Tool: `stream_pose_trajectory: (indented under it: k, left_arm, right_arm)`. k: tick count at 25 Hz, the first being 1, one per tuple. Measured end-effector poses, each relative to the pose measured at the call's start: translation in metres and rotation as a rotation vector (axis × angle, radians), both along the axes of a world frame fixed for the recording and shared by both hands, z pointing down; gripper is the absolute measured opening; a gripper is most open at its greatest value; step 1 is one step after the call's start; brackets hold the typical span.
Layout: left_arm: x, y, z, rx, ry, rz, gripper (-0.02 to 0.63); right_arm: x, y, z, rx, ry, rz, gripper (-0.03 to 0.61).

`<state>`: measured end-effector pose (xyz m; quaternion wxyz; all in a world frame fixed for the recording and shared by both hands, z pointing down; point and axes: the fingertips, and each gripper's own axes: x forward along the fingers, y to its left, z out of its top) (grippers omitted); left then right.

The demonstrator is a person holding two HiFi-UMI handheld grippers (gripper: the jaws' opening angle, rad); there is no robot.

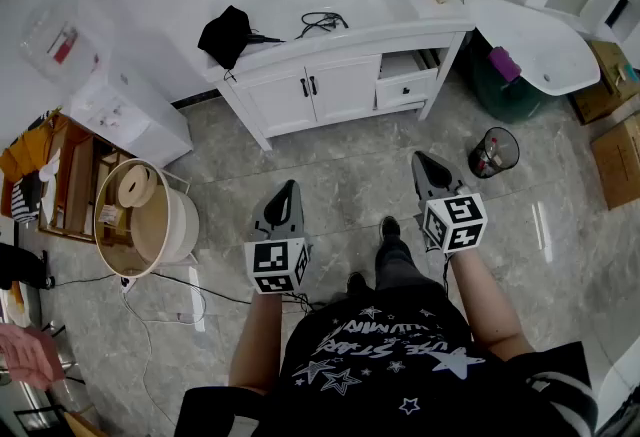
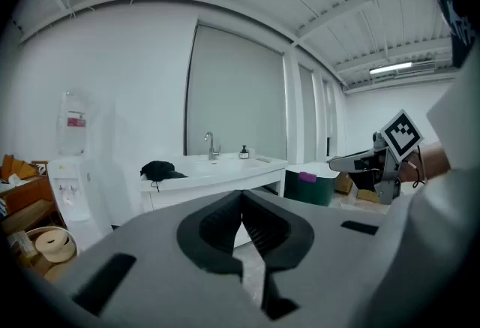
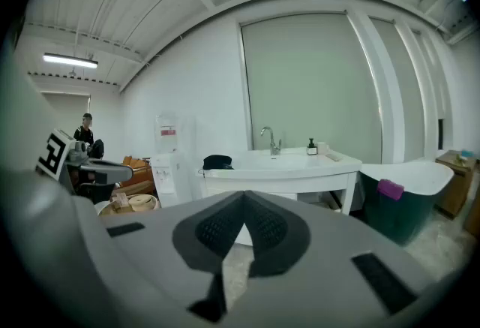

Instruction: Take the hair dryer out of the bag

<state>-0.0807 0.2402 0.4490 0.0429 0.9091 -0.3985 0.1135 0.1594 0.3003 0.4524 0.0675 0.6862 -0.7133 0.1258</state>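
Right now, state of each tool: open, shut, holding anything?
Left tool: closed, holding nothing.
Right tool: closed, holding nothing.

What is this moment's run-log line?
stage: not started | left gripper: shut, empty | right gripper: shut, empty | black bag: on vanity counter, untouched

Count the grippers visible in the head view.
2. The left gripper is at lower centre-left and the right gripper at centre-right. Both are shut and empty, and both point toward the vanity. None appears hidden.
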Motion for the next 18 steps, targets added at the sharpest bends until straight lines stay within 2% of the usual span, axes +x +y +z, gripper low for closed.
stream_pose_trajectory:
  k: [12,18]
  left_arm:
    - [-0.001,-0.002,0.013,-0.036,-0.003,-0.023,0.011]
    - [0.005,-0.019,0.025,-0.067,-0.014,-0.057,0.011]
  right_arm:
    - [0.000,-0.004,0.007,-0.019,-0.010,-0.036,0.006]
    - [0.017,-0.026,0.019,-0.032,-0.045,-0.038,0.006]
